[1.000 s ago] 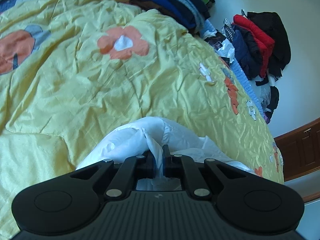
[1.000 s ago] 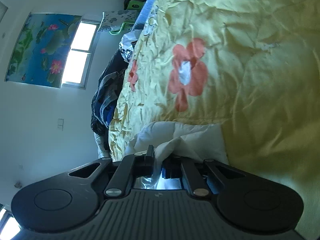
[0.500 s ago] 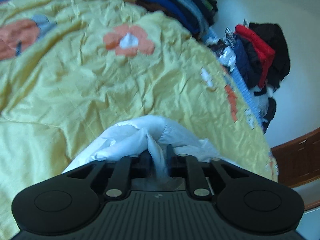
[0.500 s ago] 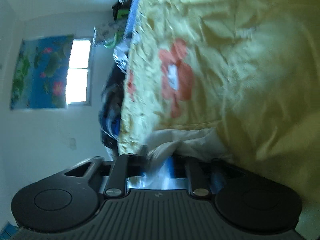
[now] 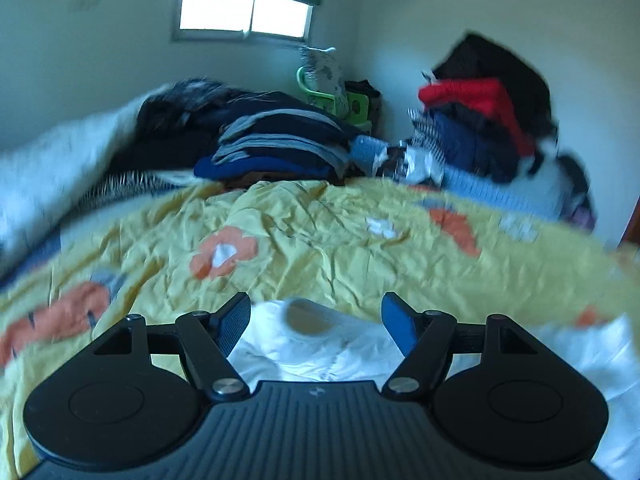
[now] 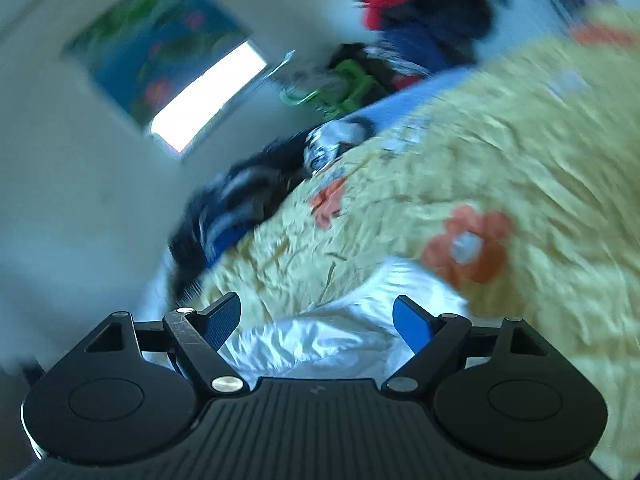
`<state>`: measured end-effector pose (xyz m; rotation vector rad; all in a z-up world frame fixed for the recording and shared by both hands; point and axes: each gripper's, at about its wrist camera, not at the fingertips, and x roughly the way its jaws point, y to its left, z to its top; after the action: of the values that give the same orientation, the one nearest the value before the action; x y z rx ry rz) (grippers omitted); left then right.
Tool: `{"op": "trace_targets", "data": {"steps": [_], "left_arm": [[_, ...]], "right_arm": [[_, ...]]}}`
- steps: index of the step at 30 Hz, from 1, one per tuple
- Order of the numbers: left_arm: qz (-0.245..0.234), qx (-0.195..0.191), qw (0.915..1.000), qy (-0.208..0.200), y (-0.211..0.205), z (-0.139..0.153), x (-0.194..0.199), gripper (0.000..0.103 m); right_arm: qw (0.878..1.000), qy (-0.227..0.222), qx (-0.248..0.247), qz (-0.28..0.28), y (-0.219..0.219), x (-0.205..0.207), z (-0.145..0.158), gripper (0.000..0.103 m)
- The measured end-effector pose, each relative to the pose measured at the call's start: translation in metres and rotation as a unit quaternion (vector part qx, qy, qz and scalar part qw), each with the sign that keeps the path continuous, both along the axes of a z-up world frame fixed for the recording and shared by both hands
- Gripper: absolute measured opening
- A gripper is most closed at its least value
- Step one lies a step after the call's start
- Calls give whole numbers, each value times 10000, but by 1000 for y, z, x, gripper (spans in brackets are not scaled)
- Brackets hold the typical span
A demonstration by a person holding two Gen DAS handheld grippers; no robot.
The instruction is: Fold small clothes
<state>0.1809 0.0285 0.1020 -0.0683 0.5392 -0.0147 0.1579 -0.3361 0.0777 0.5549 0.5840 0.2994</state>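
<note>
Left wrist view: left gripper (image 5: 316, 328) jaws opening, nothing pinched, white garment (image 5: 320, 344) lying just ahead/below on yellow quilt (image 5: 320, 240); right gripper (image 6: 316, 324) likewise opening over it, prob. releasing cloth so the fold settles.

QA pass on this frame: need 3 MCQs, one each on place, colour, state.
1. Where does the white garment lie?
A. on the yellow quilt
B. on the floor
C. on a chair

2. What colour is the top of the pile by the far wall?
A. green
B. red
C. yellow

3. How do the jaws of the left gripper stand?
A. shut on the garment
B. apart, pads off the cloth
C. out of view

Key: A, yellow quilt surrounds the cloth; B, a red piece shows there; B, the jaws are opening, cloth lying loose between.
</note>
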Motion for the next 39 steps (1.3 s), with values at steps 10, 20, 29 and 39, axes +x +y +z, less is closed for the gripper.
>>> {"op": "trace_targets", "data": {"steps": [10, 20, 29, 39], "left_arm": [[150, 1244, 9915, 345, -55, -61, 55, 72], [164, 750, 9953, 586, -40, -87, 69, 73], [177, 627, 9963, 565, -37, -90, 73, 73], [602, -243, 9972, -368, 12, -22, -32, 82]], "right_arm": [[9874, 601, -1458, 138, 50, 58, -59, 88], [9821, 165, -1850, 322, 62, 51, -76, 94], [9770, 115, -2111, 291, 71, 53, -79, 99], [9945, -436, -878, -370, 15, -41, -15, 98]]}}
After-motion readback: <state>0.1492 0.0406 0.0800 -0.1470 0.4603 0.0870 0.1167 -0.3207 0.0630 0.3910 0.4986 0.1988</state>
